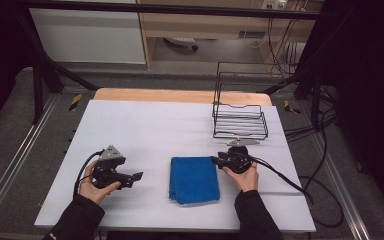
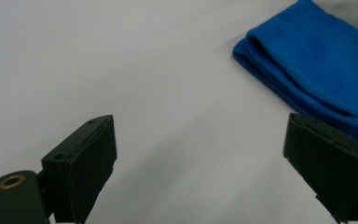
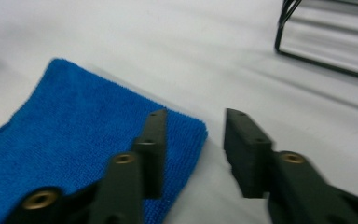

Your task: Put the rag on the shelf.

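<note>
Your right gripper (image 3: 193, 140) has its jaws half apart and empty over the blue towel (image 3: 74, 140) corner; closing now may pinch one layer. Your left gripper (image 2: 200, 172) gapes wide.

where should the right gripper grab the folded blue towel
Best bet: the far right corner of the folded blue towel, coming in from its right side, where the right gripper hovers with its jaws apart. The towel lies flat on the white table in stacked layers, so one of the fingers must slide under that edge and pinch every layer.
</note>
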A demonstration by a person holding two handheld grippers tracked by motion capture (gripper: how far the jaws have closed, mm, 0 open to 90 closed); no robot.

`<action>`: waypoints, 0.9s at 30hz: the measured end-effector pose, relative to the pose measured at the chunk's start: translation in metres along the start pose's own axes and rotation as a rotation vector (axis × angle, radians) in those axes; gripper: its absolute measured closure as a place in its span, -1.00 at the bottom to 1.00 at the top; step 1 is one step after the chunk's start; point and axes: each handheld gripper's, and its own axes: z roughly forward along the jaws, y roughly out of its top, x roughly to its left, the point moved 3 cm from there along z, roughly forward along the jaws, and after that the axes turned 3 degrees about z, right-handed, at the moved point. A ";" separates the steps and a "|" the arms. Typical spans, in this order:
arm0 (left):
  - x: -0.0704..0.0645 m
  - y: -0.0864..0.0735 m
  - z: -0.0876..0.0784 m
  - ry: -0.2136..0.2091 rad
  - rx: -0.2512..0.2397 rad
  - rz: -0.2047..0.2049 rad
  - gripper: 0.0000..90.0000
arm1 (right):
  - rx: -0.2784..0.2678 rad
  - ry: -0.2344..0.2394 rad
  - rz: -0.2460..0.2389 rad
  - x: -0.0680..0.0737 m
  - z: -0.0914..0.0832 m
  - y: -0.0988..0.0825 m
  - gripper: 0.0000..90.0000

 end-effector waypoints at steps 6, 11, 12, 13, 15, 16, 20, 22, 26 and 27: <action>-0.011 0.025 0.017 0.005 -0.014 0.015 -0.66 | -0.071 0.034 -0.029 -0.003 -0.023 0.002 -0.46; -0.017 0.046 0.044 0.003 -0.007 -0.007 -0.49 | -0.077 0.048 -0.041 -0.006 -0.031 -0.009 -0.67; -0.017 0.046 0.044 0.003 -0.007 -0.007 -0.44 | -0.074 0.050 -0.043 -0.006 -0.031 -0.011 -0.70; -0.018 0.050 0.050 0.005 0.002 -0.010 -0.40 | -0.074 0.053 -0.039 -0.007 -0.032 -0.013 -0.71; -0.023 0.055 0.064 -0.008 0.027 -0.015 -0.33 | -0.072 0.057 -0.035 -0.008 -0.033 -0.017 -0.73; -0.025 0.056 0.069 -0.012 0.039 -0.011 -0.29 | -0.067 0.054 -0.031 -0.009 -0.033 -0.018 -0.75; -0.033 0.058 0.094 -0.022 0.097 -0.007 -0.08 | -0.057 0.053 -0.035 -0.009 -0.032 -0.019 -0.76; -0.033 0.058 0.098 -0.024 0.106 -0.007 0.00 | -0.061 0.059 -0.031 -0.008 -0.032 -0.019 -0.76; -0.035 0.054 0.109 -0.041 0.128 0.012 0.19 | -0.064 0.056 -0.032 -0.009 -0.032 -0.019 -0.76; -0.035 0.054 0.109 -0.041 0.128 0.012 0.22 | -0.063 0.056 -0.031 -0.009 -0.032 -0.019 -0.76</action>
